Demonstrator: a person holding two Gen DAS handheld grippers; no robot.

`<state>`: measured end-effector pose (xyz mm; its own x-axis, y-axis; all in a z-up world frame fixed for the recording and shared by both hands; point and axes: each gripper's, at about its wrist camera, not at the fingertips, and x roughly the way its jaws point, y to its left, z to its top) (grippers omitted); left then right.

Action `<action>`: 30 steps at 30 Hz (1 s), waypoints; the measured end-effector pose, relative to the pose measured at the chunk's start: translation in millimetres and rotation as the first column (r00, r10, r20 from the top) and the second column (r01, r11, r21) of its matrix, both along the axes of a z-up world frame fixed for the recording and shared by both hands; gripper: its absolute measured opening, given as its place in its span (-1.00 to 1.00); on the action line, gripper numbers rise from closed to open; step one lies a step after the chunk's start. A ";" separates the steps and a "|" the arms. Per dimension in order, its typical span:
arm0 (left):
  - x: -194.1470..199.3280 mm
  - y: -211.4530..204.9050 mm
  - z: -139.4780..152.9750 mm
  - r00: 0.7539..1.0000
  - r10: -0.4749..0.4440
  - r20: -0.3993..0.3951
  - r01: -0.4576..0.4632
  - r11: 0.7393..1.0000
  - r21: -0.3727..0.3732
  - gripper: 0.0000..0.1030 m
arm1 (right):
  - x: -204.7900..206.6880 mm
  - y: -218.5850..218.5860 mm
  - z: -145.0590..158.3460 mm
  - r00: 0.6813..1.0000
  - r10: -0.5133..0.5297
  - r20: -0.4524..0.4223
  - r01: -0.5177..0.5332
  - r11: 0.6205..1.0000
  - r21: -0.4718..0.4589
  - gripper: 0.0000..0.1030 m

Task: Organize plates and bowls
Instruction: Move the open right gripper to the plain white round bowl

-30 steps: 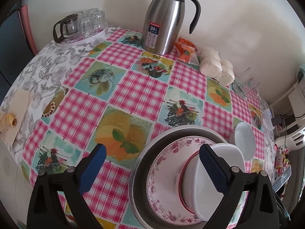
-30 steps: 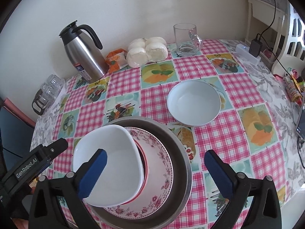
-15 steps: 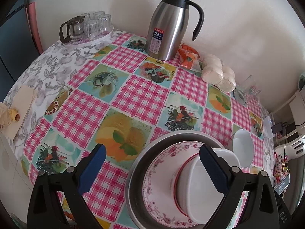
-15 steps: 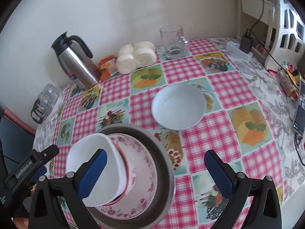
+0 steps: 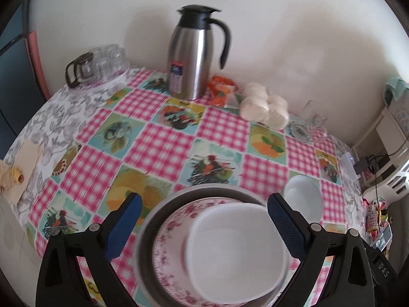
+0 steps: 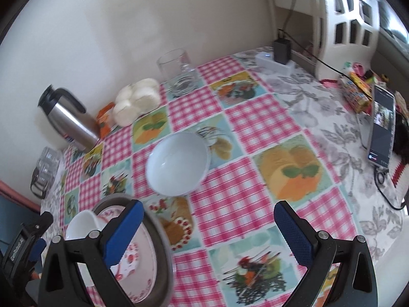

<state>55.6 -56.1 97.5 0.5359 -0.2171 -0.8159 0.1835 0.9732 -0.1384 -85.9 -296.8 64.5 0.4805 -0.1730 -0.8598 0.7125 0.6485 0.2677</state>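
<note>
A round metal tray [image 5: 153,212] holds a pink-flowered plate [image 5: 173,230] with a white bowl [image 5: 235,250] stacked on it. My left gripper [image 5: 204,227] hovers open above that stack, its blue pads wide apart and empty. The same metal tray [image 6: 161,261], flowered plate [image 6: 133,253] and stacked bowl [image 6: 81,227] sit low on the left in the right wrist view. A second white bowl [image 6: 179,163] stands alone on the checked tablecloth [image 6: 258,125], ahead of my open right gripper [image 6: 209,235]; this lone bowl [image 5: 304,199] is right of the tray.
A steel thermos jug [image 5: 191,53] stands by the wall, with a glass pot and cups [image 5: 94,64] to its left, an orange packet [image 5: 219,92] and wrapped buns [image 5: 263,107] to its right. A glass mug [image 6: 179,71], a power strip [image 6: 273,61] and a phone [image 6: 381,133] lie farther right.
Both grippers have pulled back and swung; the right one now faces the lone white bowl, with the tray stack slid to its lower left. The stacked bowl now sits between the left fingers' span.
</note>
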 end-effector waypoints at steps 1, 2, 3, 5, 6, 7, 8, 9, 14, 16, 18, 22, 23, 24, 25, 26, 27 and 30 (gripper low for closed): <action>-1.3 -4.3 1.2 1.000 -0.005 0.008 0.005 1.000 -0.003 0.91 | -2.7 -4.0 -0.9 1.000 -0.010 -0.001 0.010 1.000 0.000 1.00; -3.0 -9.2 2.9 1.000 -0.011 0.018 0.011 1.000 -0.004 0.91 | -6.0 -9.6 -2.0 1.000 -0.023 -0.003 0.023 1.000 0.002 1.00; -5.1 -16.7 5.6 0.999 -0.022 0.035 0.022 1.000 -0.004 0.91 | -8.2 -13.8 -2.9 0.999 -0.033 -0.003 0.033 0.999 0.005 1.00; -8.4 -27.6 10.4 0.997 -0.045 0.067 0.045 0.999 -0.002 0.91 | -13.7 -23.9 -4.5 0.998 -0.055 -0.002 0.055 0.998 0.012 1.00; -10.0 -35.3 13.4 0.994 -0.063 0.086 0.063 0.998 0.005 0.91 | -15.8 -27.8 -5.2 0.998 -0.065 -0.003 0.065 0.998 0.013 1.00; -11.7 -43.3 16.2 0.992 -0.081 0.100 0.080 0.997 0.014 0.91 | -17.4 -31.7 -5.7 0.997 -0.074 -0.005 0.074 0.997 0.014 1.00; -12.9 -50.5 18.2 0.989 -0.098 0.109 0.096 0.995 0.022 0.91 | -19.0 -36.0 -6.7 0.996 -0.084 -0.007 0.084 0.996 0.014 1.00; -14.1 -60.7 20.2 0.986 -0.121 0.117 0.118 0.993 0.030 0.91 | -20.1 -39.0 -7.4 0.996 -0.090 -0.009 0.091 0.996 0.015 1.00; -15.4 -99.4 15.6 0.971 -0.219 0.094 0.215 0.975 0.049 0.91 | -18.3 -53.0 -15.0 0.994 -0.106 -0.035 0.107 0.994 0.017 1.00; -15.5 -113.8 9.3 0.964 -0.256 0.065 0.253 0.966 0.057 0.91 | -16.0 -56.1 -18.1 0.994 -0.101 -0.044 0.101 0.995 0.019 1.00; -15.7 -126.3 2.7 0.958 -0.284 0.038 0.280 0.957 0.074 0.91 | -13.3 -58.7 -23.0 0.994 -0.095 -0.056 0.096 0.995 0.022 1.00; -11.6 -145.6 -6.3 0.954 -0.298 0.013 0.296 0.951 0.085 0.91 | -7.6 -62.7 -33.8 0.992 -0.090 -0.090 0.092 0.996 0.019 1.00; -9.8 -149.4 -8.8 0.954 -0.300 0.010 0.297 0.950 0.092 0.91 | -6.0 -63.4 -36.5 0.991 -0.087 -0.099 0.090 0.996 0.018 1.00; -7.3 -154.1 -12.5 0.954 -0.299 0.004 0.297 0.949 0.106 0.91 | -5.0 -64.2 -38.5 0.991 -0.085 -0.105 0.088 0.996 0.018 1.00; -5.4 -156.4 -15.5 0.954 -0.299 -0.001 0.297 0.948 0.113 0.91 | -3.6 -64.8 -40.7 0.990 -0.084 -0.111 0.086 0.996 0.017 1.00; -2.9 -159.3 -20.0 0.955 -0.297 -0.011 0.296 0.948 0.119 0.91 | -1.8 -65.8 -43.4 0.989 -0.083 -0.119 0.085 0.996 0.016 1.00; -0.6 -160.1 -23.0 0.955 -0.295 -0.020 0.295 0.948 0.119 0.91 | -0.5 -66.8 -45.7 0.988 -0.084 -0.127 0.086 0.996 0.015 1.00; 5.5 -163.2 -29.6 0.957 -0.289 -0.035 0.291 0.950 0.115 0.91 | 4.2 -68.8 -51.8 0.986 -0.082 -0.145 0.085 0.996 0.017 1.00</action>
<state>61.2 -219.3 67.9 0.4501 -0.2626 -0.8535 0.4586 0.8881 -0.0314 -81.7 -365.6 12.7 0.3359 -0.1868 -0.9232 0.7962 0.5800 0.1724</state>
